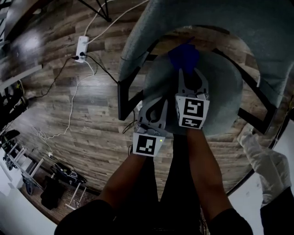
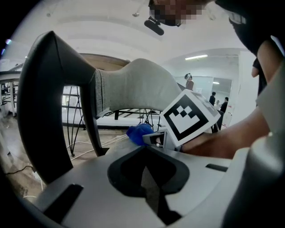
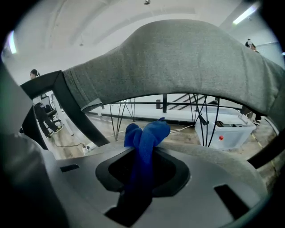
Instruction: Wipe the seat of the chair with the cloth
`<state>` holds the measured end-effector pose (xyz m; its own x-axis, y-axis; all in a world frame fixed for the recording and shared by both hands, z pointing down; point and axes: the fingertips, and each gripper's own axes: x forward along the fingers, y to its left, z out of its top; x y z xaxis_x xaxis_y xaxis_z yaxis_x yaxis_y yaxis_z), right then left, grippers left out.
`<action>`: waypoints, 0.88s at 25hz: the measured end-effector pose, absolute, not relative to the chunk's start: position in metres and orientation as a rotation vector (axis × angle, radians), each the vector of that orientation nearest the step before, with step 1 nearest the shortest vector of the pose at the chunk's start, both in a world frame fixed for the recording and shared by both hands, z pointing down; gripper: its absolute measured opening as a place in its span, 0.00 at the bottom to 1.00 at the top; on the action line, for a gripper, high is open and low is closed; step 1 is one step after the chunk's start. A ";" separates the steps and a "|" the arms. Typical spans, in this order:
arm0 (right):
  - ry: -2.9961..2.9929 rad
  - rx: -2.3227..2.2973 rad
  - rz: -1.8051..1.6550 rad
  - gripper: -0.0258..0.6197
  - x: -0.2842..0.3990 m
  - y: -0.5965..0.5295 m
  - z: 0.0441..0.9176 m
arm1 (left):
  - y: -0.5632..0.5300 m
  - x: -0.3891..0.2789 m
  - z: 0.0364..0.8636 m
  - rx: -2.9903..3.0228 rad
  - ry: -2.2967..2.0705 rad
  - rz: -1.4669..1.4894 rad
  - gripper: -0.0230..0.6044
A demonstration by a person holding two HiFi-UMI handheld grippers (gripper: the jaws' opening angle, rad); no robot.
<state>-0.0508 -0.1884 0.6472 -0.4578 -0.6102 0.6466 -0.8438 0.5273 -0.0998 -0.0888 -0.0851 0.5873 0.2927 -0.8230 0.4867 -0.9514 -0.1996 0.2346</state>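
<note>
Two grippers work over one chair point(image 1: 138, 41), which stands on a plank floor point(image 1: 55, 101). The chair's grey backrest point(image 1: 206, 13) curves round the far side of its round seat point(image 1: 220, 92), and the black frame point(image 1: 123, 98) drops away at the seat's left and right. Right of the chair, near its front, is a white-gloved hand point(image 1: 271, 167). Beyond the backrest stands a clear bin point(image 3: 231, 129). Left of the chair, well apart, lies a white power strip point(image 1: 82, 47) with cables point(image 1: 69, 114) trailing across the boards.

The right gripper point(image 1: 186, 71) reaches over the middle of the seat, its jaws pinched on a blue cloth point(image 1: 183, 57). The cloth bunches out past the tips toward the backrest. The left gripper point(image 1: 159, 101) sits just beside it at the seat's near-left edge, jaws closed together on nothing, its tips lying behind the right one's.

Bare seat lies to the right of the cloth and on toward the backrest. The left rim is close to the left gripper, with the frame just beyond it.
</note>
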 end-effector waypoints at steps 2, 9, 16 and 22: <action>-2.199 1.200 0.556 0.18 -0.043 -0.190 0.647 | -0.085 -0.087 0.587 2.081 -1.568 0.343 0.04; -2.149 1.245 0.542 0.18 -0.018 -0.198 0.649 | -0.086 -0.074 0.590 2.148 -1.509 0.404 0.04; -2.079 1.315 0.505 0.18 0.018 -0.207 0.650 | -0.090 -0.058 0.587 2.212 -1.486 0.448 0.04; -2.027 1.373 0.465 0.18 0.051 -0.215 0.649 | -0.092 -0.036 0.588 2.211 -1.446 0.449 0.04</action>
<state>0.0513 -0.2148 0.6492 -0.2513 -0.6919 0.6769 -0.9178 0.3923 0.0603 -0.0360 -0.0917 0.5884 0.3951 -0.7693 0.5020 -0.9184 -0.3436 0.1962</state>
